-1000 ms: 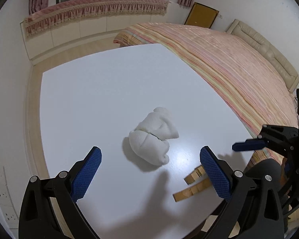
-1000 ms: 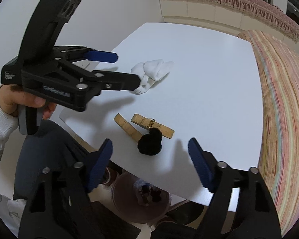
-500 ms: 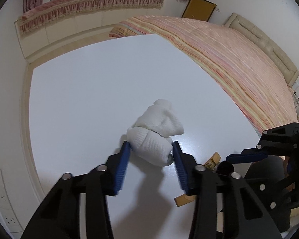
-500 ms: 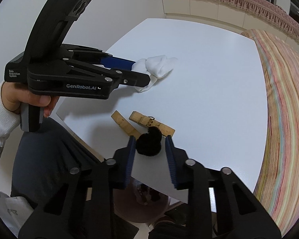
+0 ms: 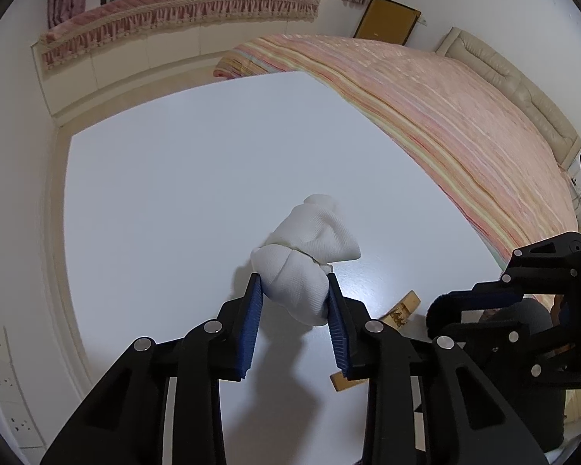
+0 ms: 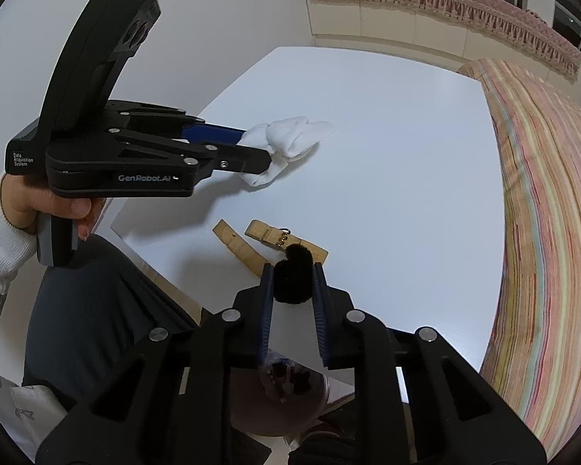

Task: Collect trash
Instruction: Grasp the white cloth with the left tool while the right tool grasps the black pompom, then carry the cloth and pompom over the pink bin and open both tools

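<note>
The left tool [image 5: 292, 285] was clamped on the white cloth wad [image 5: 304, 267]; nearer the surface [image 6: 387, 147] edge, the right tool [image 6: 292, 271] was clamped on the black pom-pom [image 6: 293, 277].

Both claws, formerly open: left claw [image 5: 293, 290] clamping cloth [image 5: 304, 267], right claw [image 6: 292, 285] pompom [image 6: 293, 277].

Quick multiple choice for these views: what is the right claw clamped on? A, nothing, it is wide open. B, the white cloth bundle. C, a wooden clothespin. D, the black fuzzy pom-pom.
D: the right claw has its blue pads pressed against both sides of the black pom-pom, while the white cloth bundle sits in the left claw instead.
</note>
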